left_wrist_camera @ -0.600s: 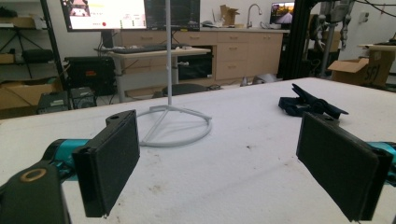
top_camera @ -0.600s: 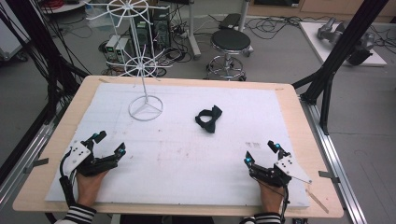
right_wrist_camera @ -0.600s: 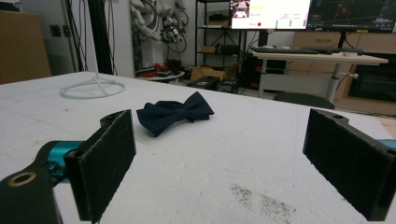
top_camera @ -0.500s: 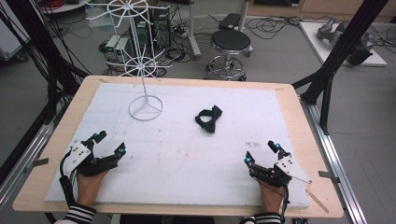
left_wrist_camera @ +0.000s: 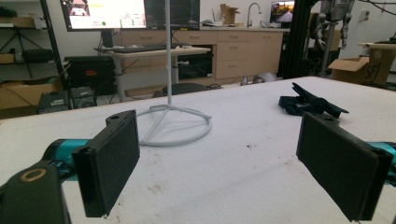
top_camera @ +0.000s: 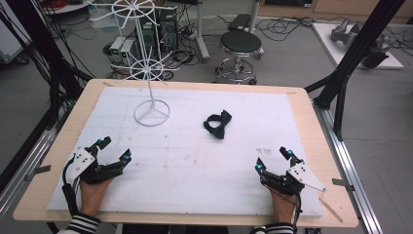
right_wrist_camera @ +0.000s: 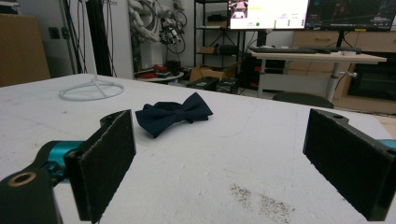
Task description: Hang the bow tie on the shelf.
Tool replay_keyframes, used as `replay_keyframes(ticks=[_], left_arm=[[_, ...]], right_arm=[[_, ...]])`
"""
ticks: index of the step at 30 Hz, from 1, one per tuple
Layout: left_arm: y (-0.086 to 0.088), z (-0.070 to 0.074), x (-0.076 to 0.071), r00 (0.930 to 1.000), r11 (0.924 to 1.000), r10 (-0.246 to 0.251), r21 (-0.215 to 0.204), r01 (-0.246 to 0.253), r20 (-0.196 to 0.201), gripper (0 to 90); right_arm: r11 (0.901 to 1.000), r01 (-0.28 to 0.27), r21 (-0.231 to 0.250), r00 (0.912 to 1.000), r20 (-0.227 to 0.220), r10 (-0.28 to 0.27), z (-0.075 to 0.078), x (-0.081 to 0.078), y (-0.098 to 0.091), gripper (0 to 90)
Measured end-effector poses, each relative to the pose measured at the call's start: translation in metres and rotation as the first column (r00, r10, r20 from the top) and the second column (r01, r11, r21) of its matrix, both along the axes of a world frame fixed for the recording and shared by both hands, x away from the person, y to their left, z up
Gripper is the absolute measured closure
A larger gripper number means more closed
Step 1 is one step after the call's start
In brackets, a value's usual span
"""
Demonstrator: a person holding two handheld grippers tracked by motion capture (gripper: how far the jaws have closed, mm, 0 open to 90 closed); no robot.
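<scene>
A dark navy bow tie (top_camera: 217, 124) lies flat on the white table cover (top_camera: 195, 161), a little right of centre. The right gripper view has the bow tie (right_wrist_camera: 173, 114) ahead and left of middle; the left gripper view has it (left_wrist_camera: 310, 103) far right. A white wire display stand (top_camera: 152, 113) rises at the back left, its ring base (left_wrist_camera: 175, 125) on the cover. My left gripper (top_camera: 114, 151) rests near the front left, open and empty. At the front right my right gripper (top_camera: 273, 159) stands open too, nothing between its pads.
The wooden table edge (top_camera: 311, 117) frames the cover. Black frame posts (top_camera: 355, 53) stand at the right and left. A round stool (top_camera: 237, 44) and cables sit on the floor behind the table. A wooden stick (top_camera: 331, 207) lies at the front right corner.
</scene>
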State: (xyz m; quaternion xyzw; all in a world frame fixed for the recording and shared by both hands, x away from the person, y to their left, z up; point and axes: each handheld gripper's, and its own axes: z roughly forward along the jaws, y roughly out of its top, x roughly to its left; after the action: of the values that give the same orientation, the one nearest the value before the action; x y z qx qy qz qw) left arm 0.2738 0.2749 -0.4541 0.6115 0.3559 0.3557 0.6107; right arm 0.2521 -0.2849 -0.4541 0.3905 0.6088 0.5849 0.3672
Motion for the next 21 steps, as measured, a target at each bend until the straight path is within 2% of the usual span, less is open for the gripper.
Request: replay_keyframes(ticks=[8, 16, 18, 21], left_arm=[[0.0, 0.0, 0.0, 1.0, 1.0, 0.0, 0.001, 0.0, 0.001, 13.7], [0.0, 0.0, 0.0, 1.0, 1.0, 0.003, 0.001, -0.003, 0.002, 13.7], [0.0, 0.0, 0.0, 1.0, 1.0, 0.002, 0.003, -0.002, 0.0, 13.7], [0.0, 0.0, 0.0, 1.0, 1.0, 0.002, 0.004, -0.002, -0.002, 13.7]], right_arm=[[0.9999, 0.006, -0.01, 0.9999, -0.01, -0.006, 0.001, 0.001, 0.001, 8.4], [0.9985, -0.004, -0.055, 0.9987, -0.05, 0.001, 0.004, 0.005, 0.005, 8.4], [0.9981, -0.018, -0.059, 0.9979, -0.063, 0.015, 0.007, 0.005, 0.008, 8.4], [0.9952, -0.034, -0.092, 0.9964, -0.081, 0.027, 0.018, 0.01, 0.015, 8.4]])
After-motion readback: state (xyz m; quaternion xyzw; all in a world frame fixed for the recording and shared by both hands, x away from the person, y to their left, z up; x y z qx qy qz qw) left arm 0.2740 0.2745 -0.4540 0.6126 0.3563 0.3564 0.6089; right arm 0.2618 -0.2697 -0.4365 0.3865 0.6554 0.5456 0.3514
